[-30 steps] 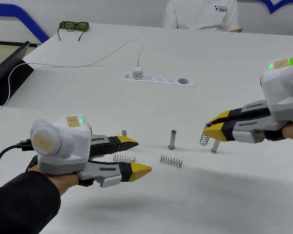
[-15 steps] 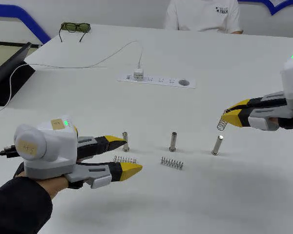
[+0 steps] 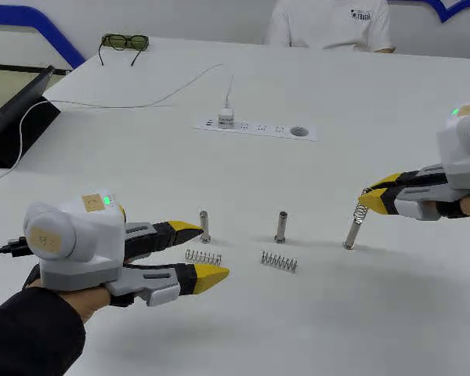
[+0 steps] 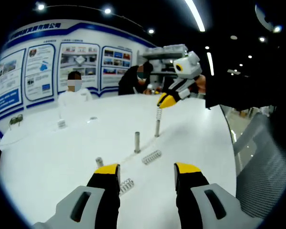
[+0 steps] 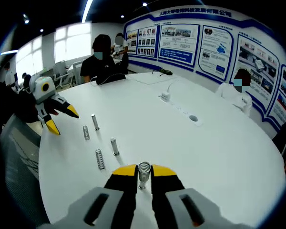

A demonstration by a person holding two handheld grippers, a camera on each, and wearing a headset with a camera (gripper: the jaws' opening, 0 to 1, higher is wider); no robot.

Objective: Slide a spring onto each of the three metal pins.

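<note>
Right gripper view: the right gripper (image 5: 144,171) has its jaws drawn narrow, pinching the upper coils of a spring (image 5: 144,168) that stands upright between the yellow tips. In the head view this spring (image 3: 361,211) hangs from the right gripper (image 3: 371,197), and its lower end meets the top of the right pin (image 3: 351,233). I cannot tell whether the coils already sit around the pin. That pin looks slightly tilted here. The left gripper view shows the same pairing from across the desk (image 3: 141,149), the spring (image 4: 158,113) directly above the right pin (image 4: 157,128).

The left gripper (image 3: 206,251) hovers above the desk with its jaws spread wide and nothing between them. Its own view shows the left gripper (image 4: 147,169) with a clear gap between the tips.

The middle pin (image 3: 281,226) and the left pin (image 3: 204,225) stand upright and bare, in a row with the right pin. Two loose springs lie flat on the desk just in front of them, one (image 3: 203,256) by the left pin and one (image 3: 279,261) by the middle pin. Each is thin, silvery wire.

Farther back on the desk lie a white power strip (image 3: 254,126) and dark glasses (image 3: 124,41).
</note>
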